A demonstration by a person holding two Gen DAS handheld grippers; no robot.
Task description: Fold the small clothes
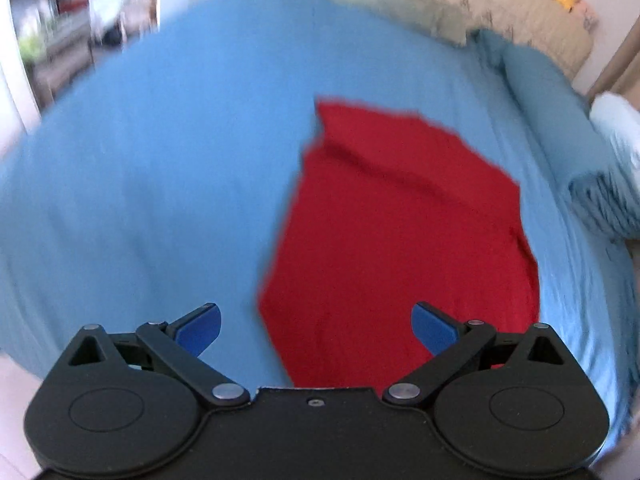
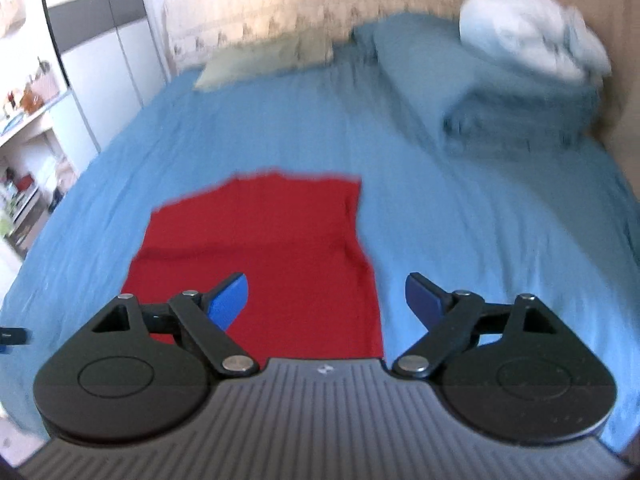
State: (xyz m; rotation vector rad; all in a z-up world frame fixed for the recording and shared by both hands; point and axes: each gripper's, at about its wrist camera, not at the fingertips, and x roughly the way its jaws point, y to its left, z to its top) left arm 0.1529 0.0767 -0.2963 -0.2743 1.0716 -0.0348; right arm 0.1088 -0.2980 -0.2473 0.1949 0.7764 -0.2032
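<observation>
A red garment [image 1: 400, 232] lies flat on the blue bed sheet [image 1: 160, 160], with a fold crease across its upper part. My left gripper [image 1: 316, 328] is open and empty, held above the garment's near left edge. In the right wrist view the same red garment [image 2: 264, 248] lies ahead and to the left on the sheet [image 2: 480, 220]. My right gripper [image 2: 326, 300] is open and empty, above the garment's near right edge. Both views are blurred.
A folded blue blanket with a white bundle [image 2: 528, 40] on it sits at the bed's far right. A pale pillow [image 2: 260, 60] lies at the headboard. Shelves and a wardrobe [image 2: 80, 60] stand left of the bed.
</observation>
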